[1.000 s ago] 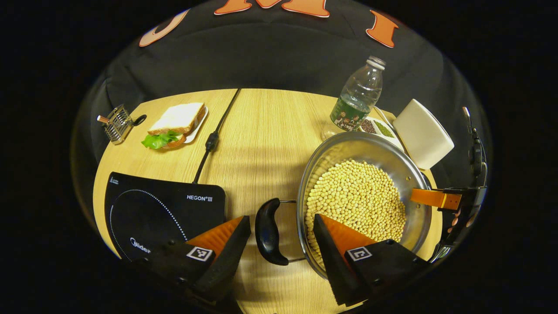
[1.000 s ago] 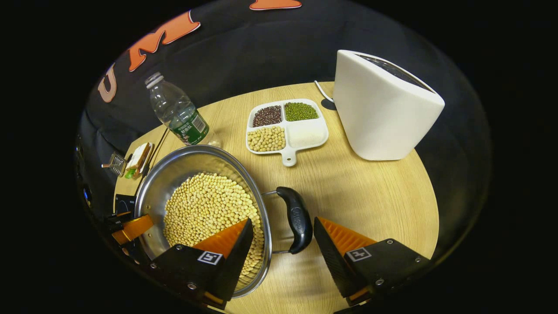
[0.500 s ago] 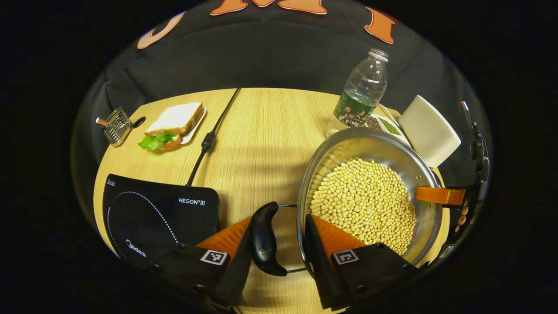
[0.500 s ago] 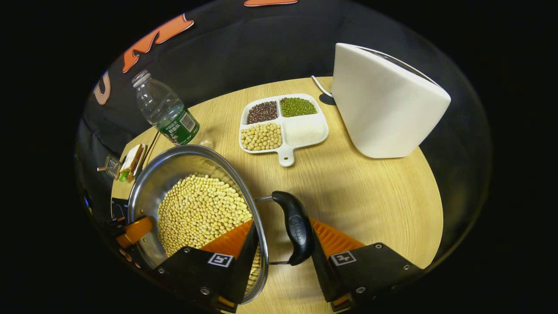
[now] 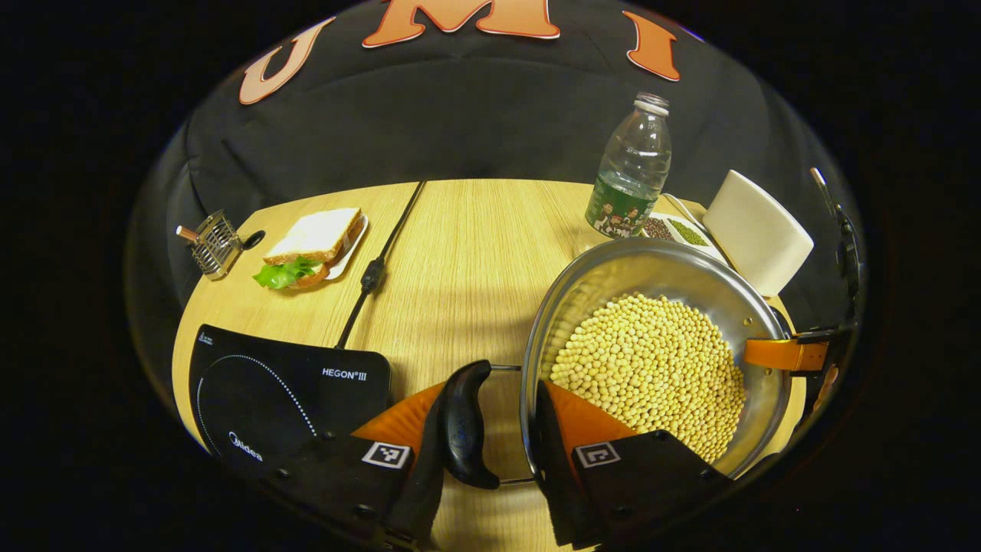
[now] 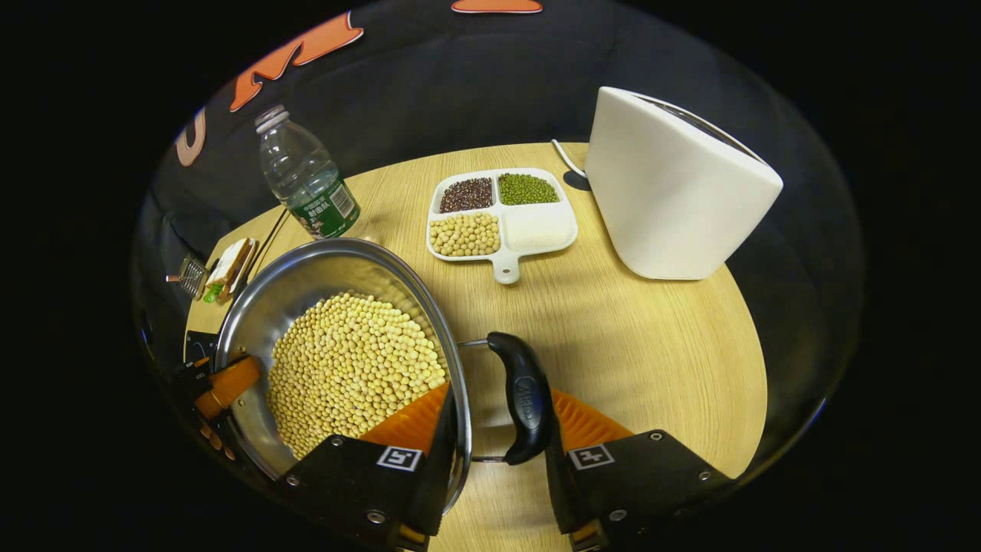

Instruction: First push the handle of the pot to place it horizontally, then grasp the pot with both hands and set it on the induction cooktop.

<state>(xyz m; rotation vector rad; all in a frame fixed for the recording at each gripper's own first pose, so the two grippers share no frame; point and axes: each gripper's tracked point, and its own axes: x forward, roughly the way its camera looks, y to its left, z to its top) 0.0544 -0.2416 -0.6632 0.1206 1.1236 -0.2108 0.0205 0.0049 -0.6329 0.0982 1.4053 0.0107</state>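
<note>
Now the grasping step is in hand: both side handles lie level, and each hand-held gripper has closed in around one. Nearest in the left gripper view, the left hand-held gripper point(image 5: 485, 429) straddles the pot's left handle point(image 5: 464, 425), one finger outside the black grip and the other against the pot wall; the fingers appear to meet the handle and rim, though whether both truly press cannot be told. Likewise, in the right gripper view, the right hand-held gripper point(image 6: 498, 437) brackets the right handle point(image 6: 527, 397), its inner finger point(image 6: 418, 425) reaching over the rim above the soybeans point(image 6: 349, 368). The steel pot point(image 5: 651, 264) sits on the tabletop point(image 5: 460, 253), just right of the black induction cooktop point(image 5: 283, 391), not yet on it. The next move would seem to call for a level, simultaneous lift and a sideways carry onto the cooktop's ring, kept flat so that the beans do not spill. Compared with one second ago, both pairs of fingers have narrowed from a wide stance to a close bracket on the handles, and the pot appears slightly shifted in each view. Farther off stand a sandwich on its plate point(image 5: 314, 238), a power cord point(image 5: 375, 268), a water bottle point(image 5: 630, 180), a divided dish of beans point(image 6: 502, 218) and a white toaster point(image 6: 674, 192).
</note>
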